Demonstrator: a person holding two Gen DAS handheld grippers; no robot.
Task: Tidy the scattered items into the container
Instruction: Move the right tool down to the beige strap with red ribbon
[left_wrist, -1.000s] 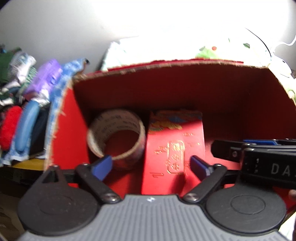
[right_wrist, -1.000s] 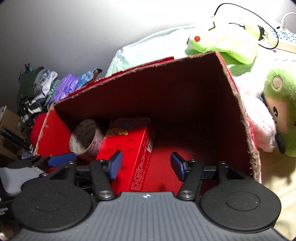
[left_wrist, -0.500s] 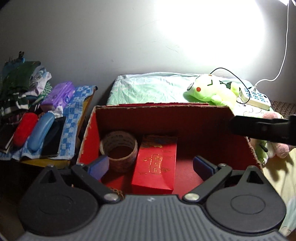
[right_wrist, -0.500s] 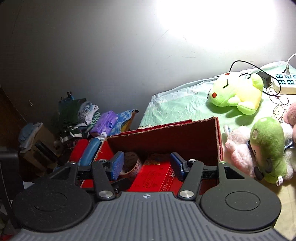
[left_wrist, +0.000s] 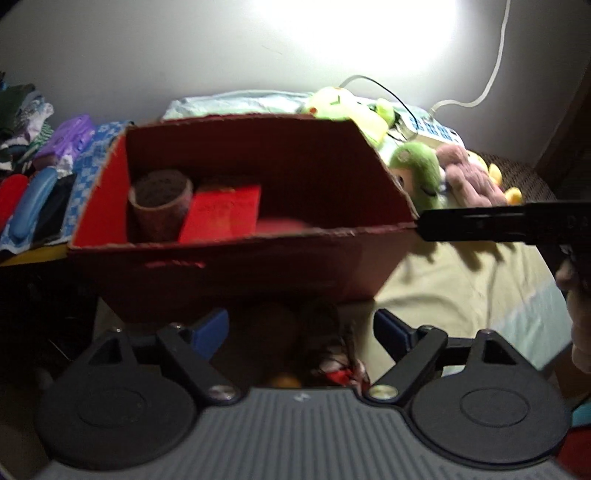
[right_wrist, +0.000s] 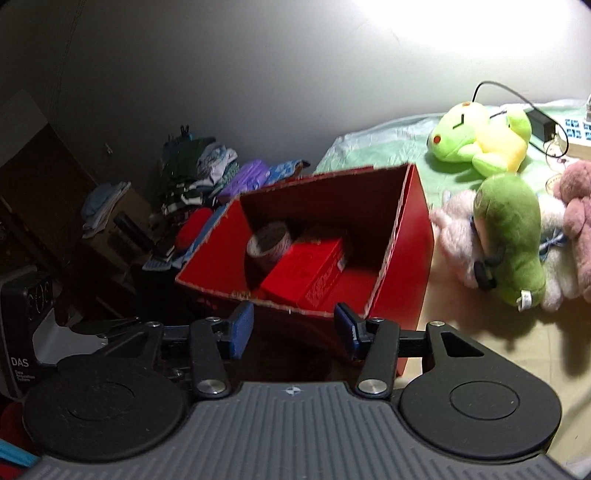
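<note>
A red cardboard box (left_wrist: 236, 273) (right_wrist: 413, 236) stands open on the bed edge. Inside it lie a roll of tape (left_wrist: 160, 206) (right_wrist: 267, 245) at the left and a red packet box (left_wrist: 221, 212) (right_wrist: 306, 267) beside it. My left gripper (left_wrist: 301, 330) is open and empty, held in front of and below the box's near wall. My right gripper (right_wrist: 293, 325) is open and empty, just before the box's near rim. The right gripper's body shows as a dark bar (left_wrist: 509, 221) at the right of the left wrist view.
Plush toys lie right of the box: a green frog (right_wrist: 476, 136), a green doll (right_wrist: 509, 236) and pink ones (left_wrist: 469, 177). A power strip (left_wrist: 436, 131) and cable sit behind. Clothes and cases (left_wrist: 40, 173) pile at the left. Small dim items (left_wrist: 332, 365) lie under my left gripper.
Both grippers have pulled back out of the box and lowered; the box now looks smaller and farther. Both stay open and empty.
</note>
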